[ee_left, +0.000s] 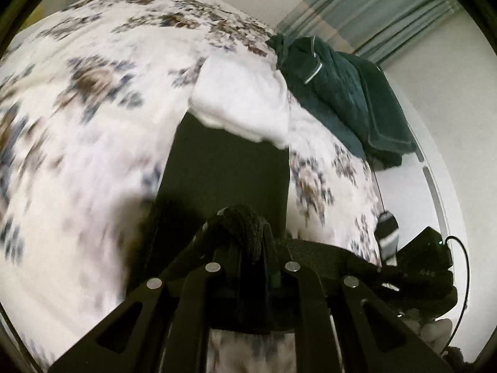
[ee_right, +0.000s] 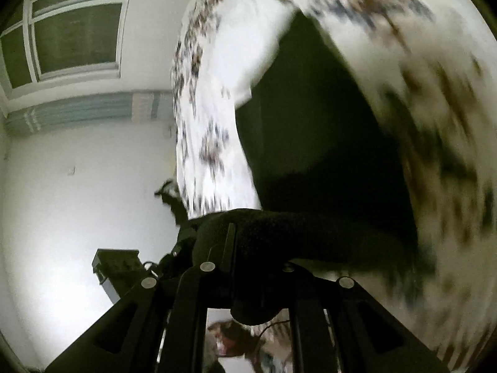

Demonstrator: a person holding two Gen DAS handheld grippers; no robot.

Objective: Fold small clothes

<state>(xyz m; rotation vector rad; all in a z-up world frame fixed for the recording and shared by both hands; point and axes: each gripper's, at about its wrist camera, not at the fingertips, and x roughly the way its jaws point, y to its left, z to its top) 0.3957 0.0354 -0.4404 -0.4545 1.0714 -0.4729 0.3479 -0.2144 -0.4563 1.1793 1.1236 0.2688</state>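
Observation:
A black garment (ee_left: 226,168) stretches from both grippers out over the flowered bedspread (ee_left: 93,124). My left gripper (ee_left: 245,233) is shut on a bunched edge of the black garment. My right gripper (ee_right: 257,242) is shut on another thick edge of the same garment (ee_right: 310,143), and it also appears at the right edge of the left wrist view (ee_left: 425,258). A folded white cloth (ee_left: 245,102) lies on the bed at the garment's far end. Both views are blurred.
A dark green garment (ee_left: 344,93) lies heaped on the bed's far right corner, with a striped tassel (ee_left: 388,227) hanging on a cord. White wall, curtain (ee_left: 388,9) and a window (ee_right: 74,28) lie beyond the bed.

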